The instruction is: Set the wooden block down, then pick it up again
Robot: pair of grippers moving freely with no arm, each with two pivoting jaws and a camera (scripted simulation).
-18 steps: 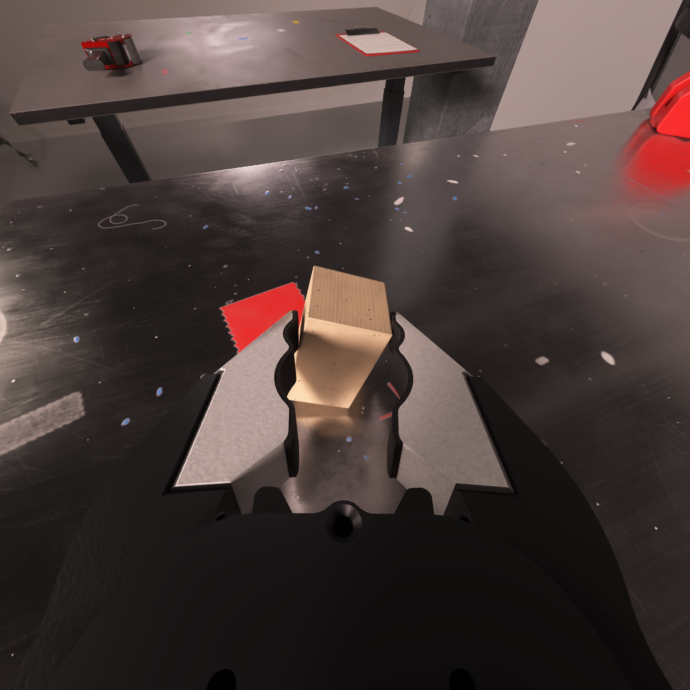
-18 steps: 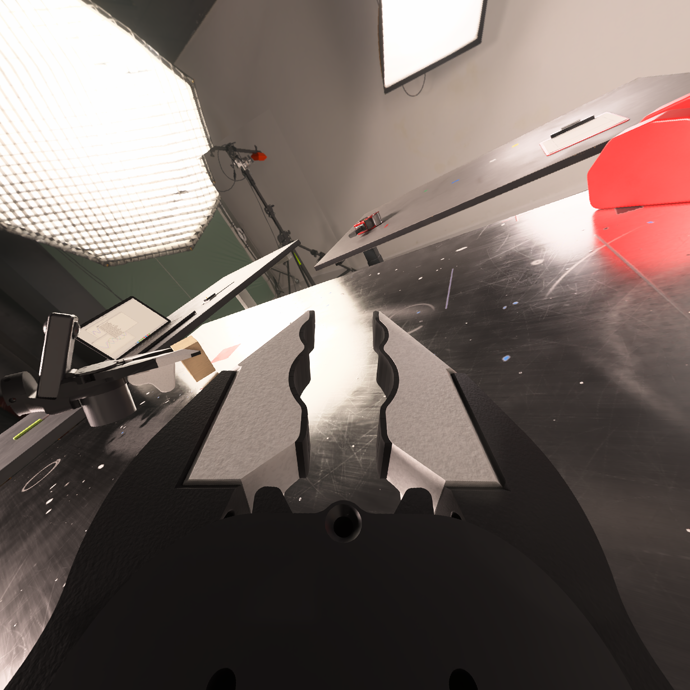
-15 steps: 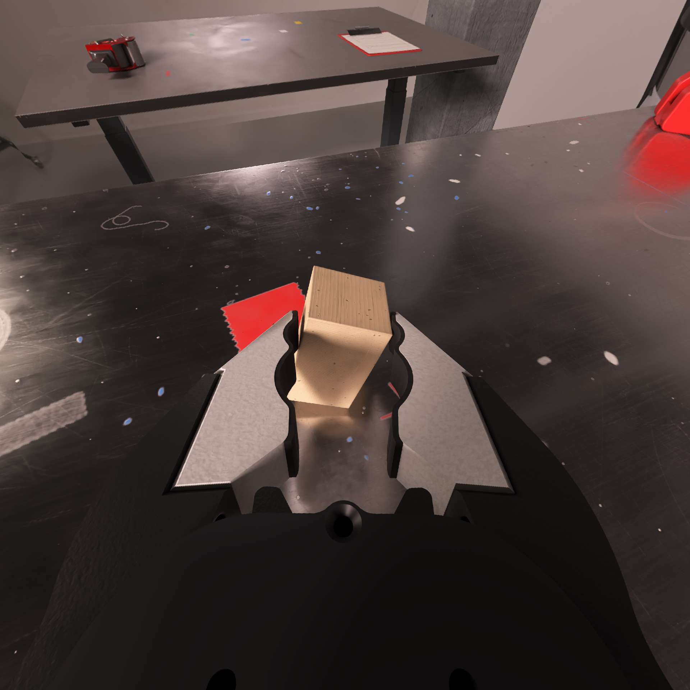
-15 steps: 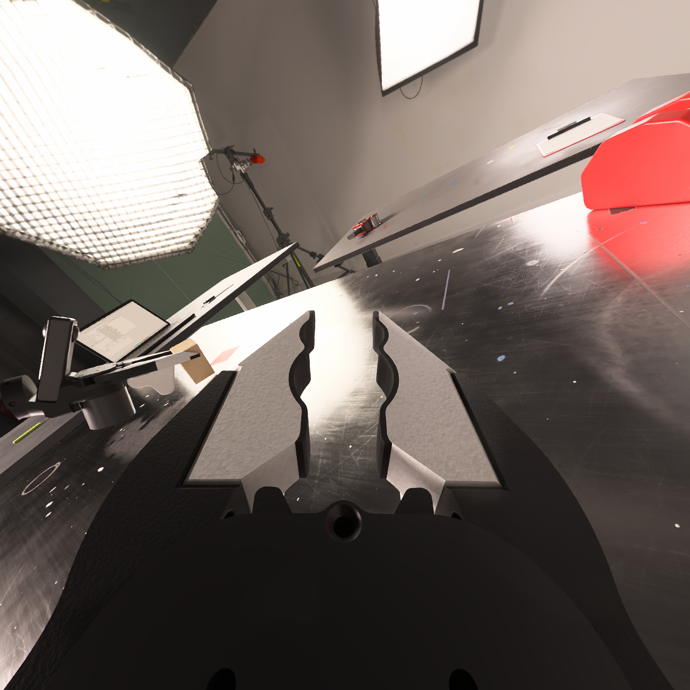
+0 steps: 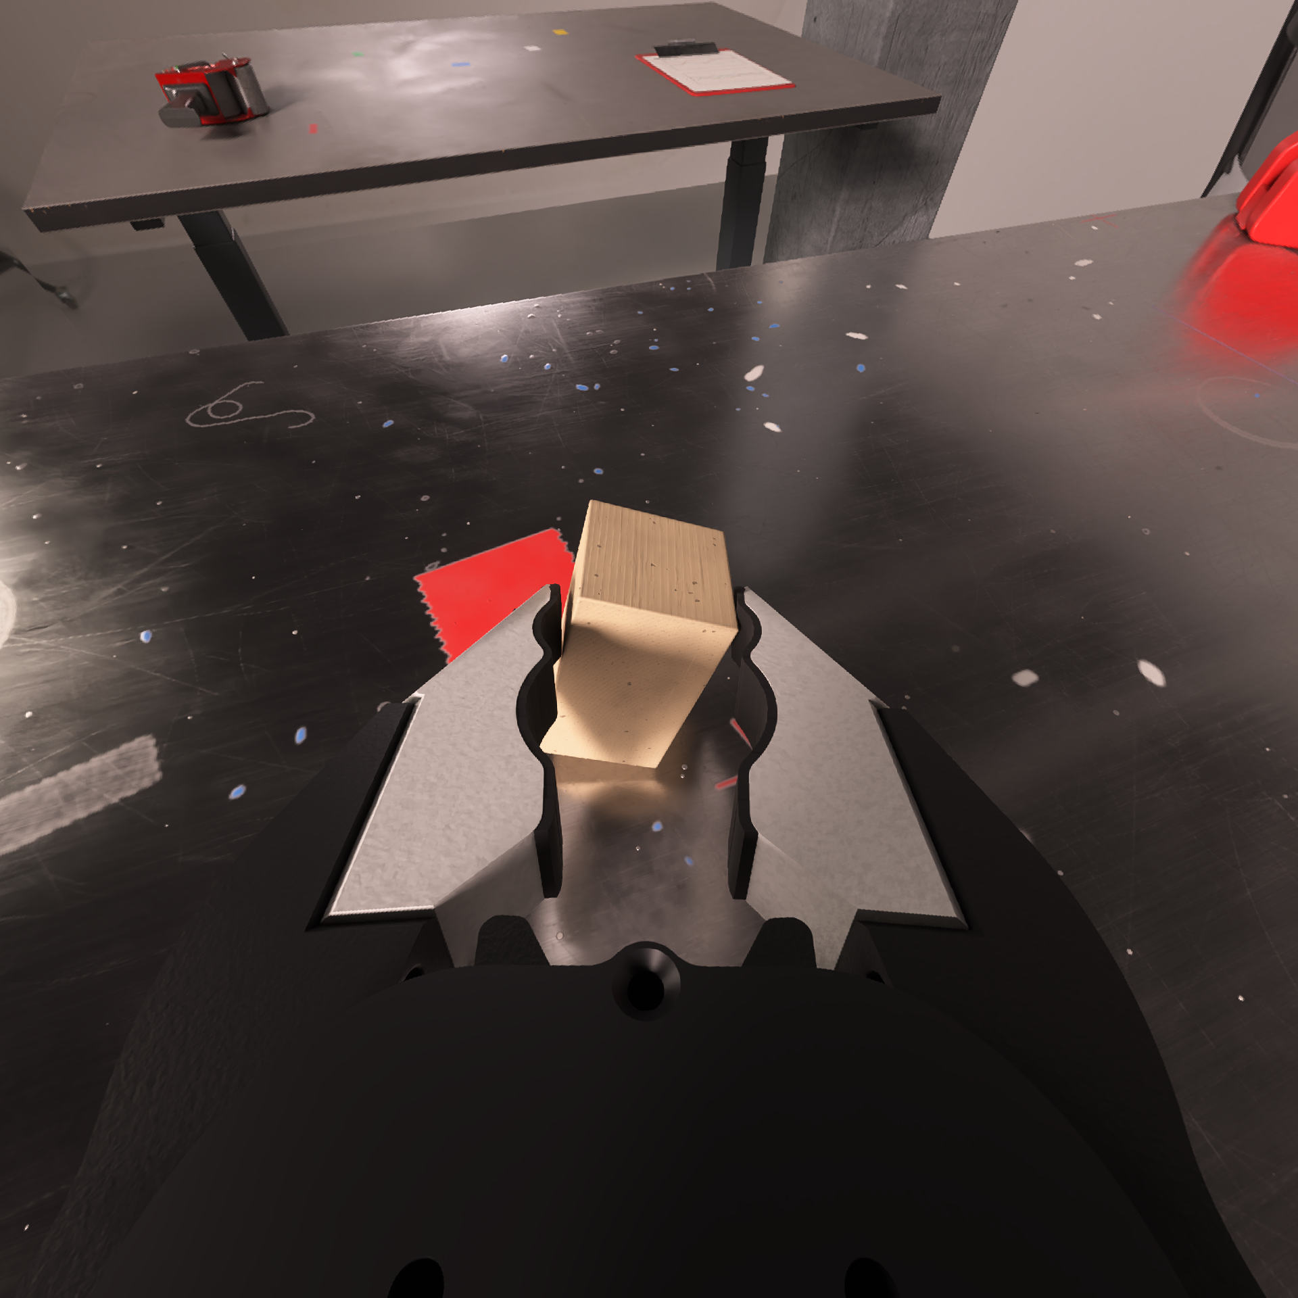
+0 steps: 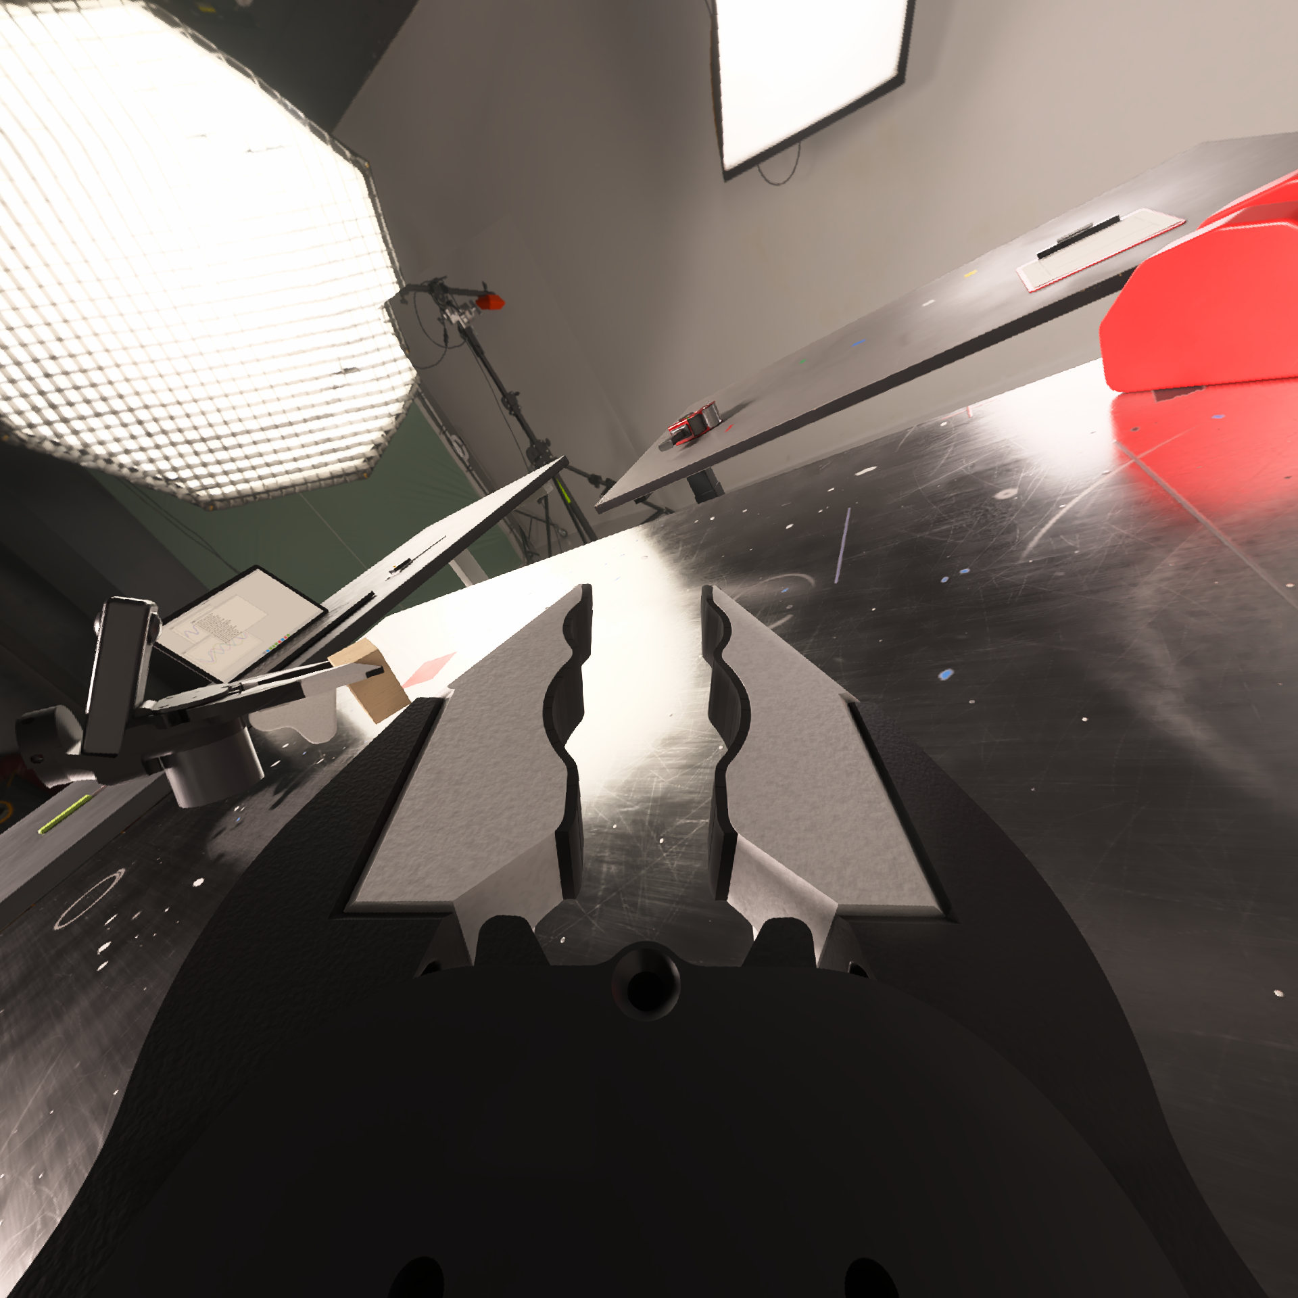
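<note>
Scratched table [image 5: 983,562], wooden block [image 5: 643,646] between left fingers [image 5: 463,772]

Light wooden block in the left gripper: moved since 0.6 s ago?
No. The light wooden block overlaps the same edge of the flat red patch on the dark table, still tilted in the left gripper.

Pale tan block [image 5: 650,632]; red patch [image 5: 492,590]; black speckled table [image 5: 983,527].

A pale wooden block [image 5: 650,632], grain lined and speckled, sits tilted between the tips of my left claw [image 5: 647,604], above the table.
</note>
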